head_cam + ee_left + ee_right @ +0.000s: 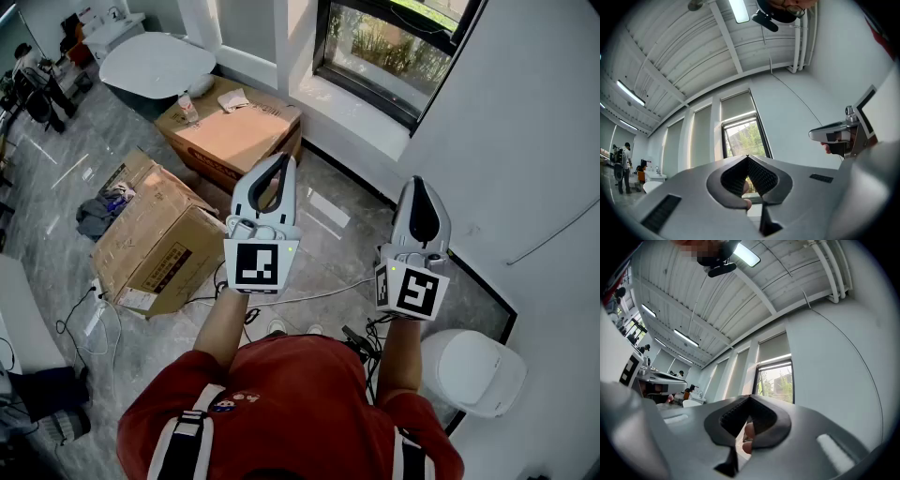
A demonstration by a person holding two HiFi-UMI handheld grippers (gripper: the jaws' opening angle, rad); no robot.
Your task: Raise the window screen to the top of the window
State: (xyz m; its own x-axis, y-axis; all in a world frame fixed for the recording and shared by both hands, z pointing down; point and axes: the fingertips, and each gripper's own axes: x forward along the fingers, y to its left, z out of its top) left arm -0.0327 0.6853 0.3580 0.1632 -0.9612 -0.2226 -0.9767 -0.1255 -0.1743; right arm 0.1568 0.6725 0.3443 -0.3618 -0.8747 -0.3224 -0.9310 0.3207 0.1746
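The dark-framed window (394,47) is set in the white wall ahead, with green plants outside. In the left gripper view a pale screen (737,104) covers the upper part of the window (744,138); the right gripper view shows the same screen (774,348) above the glass (778,383). My left gripper (282,157) and right gripper (418,180) are held side by side in front of my chest, pointing toward the window and well short of it. Both are shut with nothing between the pads, as the left gripper (748,157) and right gripper (750,397) show in their own views.
Two cardboard boxes (234,131) (155,239) lie on the marble floor to the left. Behind them is a white bathtub (155,61). A white toilet (473,370) stands at the lower right, with cables (309,295) near my feet. A person (621,164) stands far left.
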